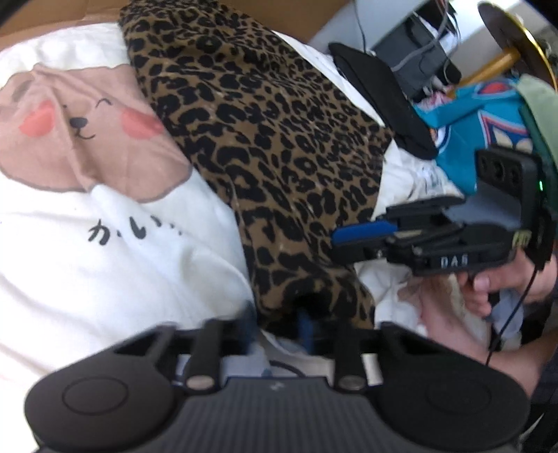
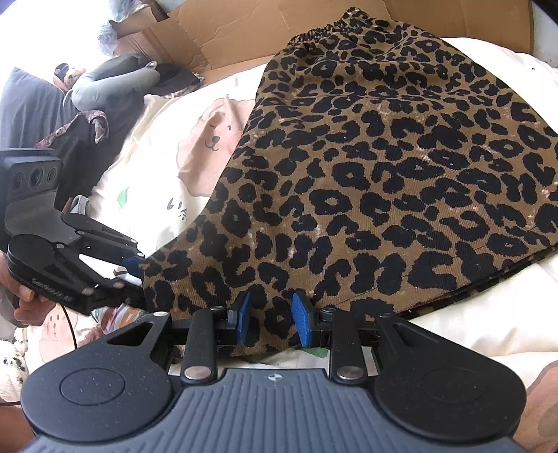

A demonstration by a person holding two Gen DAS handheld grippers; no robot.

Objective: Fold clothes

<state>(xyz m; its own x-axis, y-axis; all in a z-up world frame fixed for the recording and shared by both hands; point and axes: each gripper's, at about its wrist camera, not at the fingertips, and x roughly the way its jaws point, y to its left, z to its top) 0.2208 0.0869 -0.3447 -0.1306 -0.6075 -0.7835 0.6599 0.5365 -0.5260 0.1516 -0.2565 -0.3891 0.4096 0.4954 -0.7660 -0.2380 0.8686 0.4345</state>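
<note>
A leopard-print garment lies flat on a white bedcover with a bear print; its elastic waistband is at the far end. My right gripper is at the near hem, its blue pads closed on a tuck of the fabric. My left gripper is at the garment's near left corner, shut on it. In the left wrist view, which is blurred, the cloth drapes over its fingertips and hides them.
A teal patterned cloth and a black item lie beyond the garment's right side. Cardboard stands behind the bed. A grey neck pillow and dark clothes lie at the far left. A hand holds the right gripper.
</note>
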